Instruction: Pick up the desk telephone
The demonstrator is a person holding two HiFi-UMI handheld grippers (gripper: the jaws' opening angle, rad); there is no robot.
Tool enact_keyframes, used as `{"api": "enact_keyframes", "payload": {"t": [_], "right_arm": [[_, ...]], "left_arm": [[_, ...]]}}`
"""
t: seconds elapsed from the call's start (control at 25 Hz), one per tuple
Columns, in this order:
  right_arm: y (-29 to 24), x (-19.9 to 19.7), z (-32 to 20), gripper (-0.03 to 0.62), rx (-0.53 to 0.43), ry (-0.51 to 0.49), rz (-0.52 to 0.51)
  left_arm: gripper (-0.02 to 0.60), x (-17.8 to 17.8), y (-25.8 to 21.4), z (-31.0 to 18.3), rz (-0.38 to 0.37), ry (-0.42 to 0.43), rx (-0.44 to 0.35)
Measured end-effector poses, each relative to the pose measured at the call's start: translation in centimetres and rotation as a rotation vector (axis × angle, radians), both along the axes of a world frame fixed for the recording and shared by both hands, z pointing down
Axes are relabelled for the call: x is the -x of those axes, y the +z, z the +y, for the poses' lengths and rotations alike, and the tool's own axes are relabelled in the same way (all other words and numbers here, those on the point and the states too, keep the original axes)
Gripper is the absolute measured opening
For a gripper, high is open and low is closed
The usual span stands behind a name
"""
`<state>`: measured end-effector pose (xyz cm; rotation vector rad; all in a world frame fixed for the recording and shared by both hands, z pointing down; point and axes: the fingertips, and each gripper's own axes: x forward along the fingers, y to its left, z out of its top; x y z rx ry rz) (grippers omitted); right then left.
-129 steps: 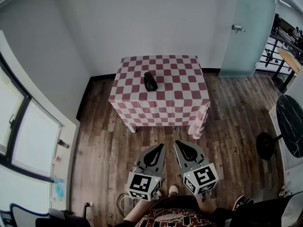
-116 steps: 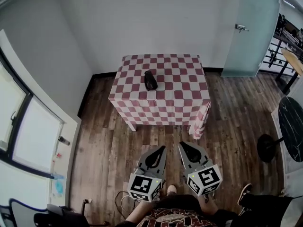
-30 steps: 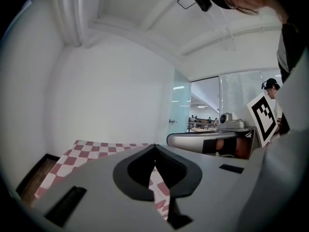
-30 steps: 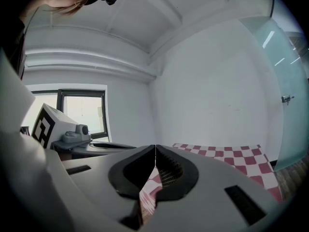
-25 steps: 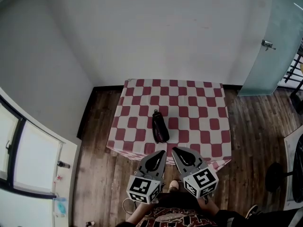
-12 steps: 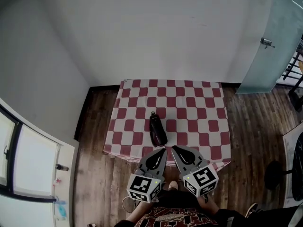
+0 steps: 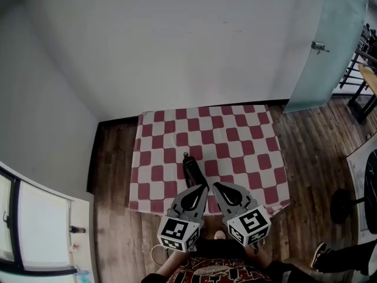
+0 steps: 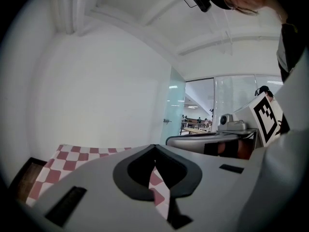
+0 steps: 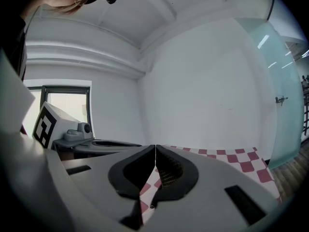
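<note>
Lying near-to-far, telephone (image 7: 191,168), thin tip pointing away.

Table (image 7: 235,135) near edge part hid behind L gripper (image 7: 203,188).

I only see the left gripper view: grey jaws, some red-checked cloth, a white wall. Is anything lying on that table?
Observer: Yes. The head view shows a black telephone on the checked table, in the half nearer the person.
Visitor: Where is it from the grippers?
Observer: Just ahead of the left gripper, slightly to its left.
Visitor: Is the other gripper holding something?
Observer: No. The right gripper view shows the right gripper with its jaws together and nothing between them.
</note>
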<state>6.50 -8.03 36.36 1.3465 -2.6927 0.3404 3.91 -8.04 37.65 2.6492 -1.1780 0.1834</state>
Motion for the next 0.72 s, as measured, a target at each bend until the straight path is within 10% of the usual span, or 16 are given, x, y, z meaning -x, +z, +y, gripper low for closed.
{"api": "enact_keyframes", "payload": {"t": [0.72], "right_arm": [[3.2, 3.5, -8.0, 0.018, 0.063, 0.155, 0.041]], "left_arm": [[0.002, 6.8, 3.0, -8.5, -0.019, 0.082, 0.045]]}}
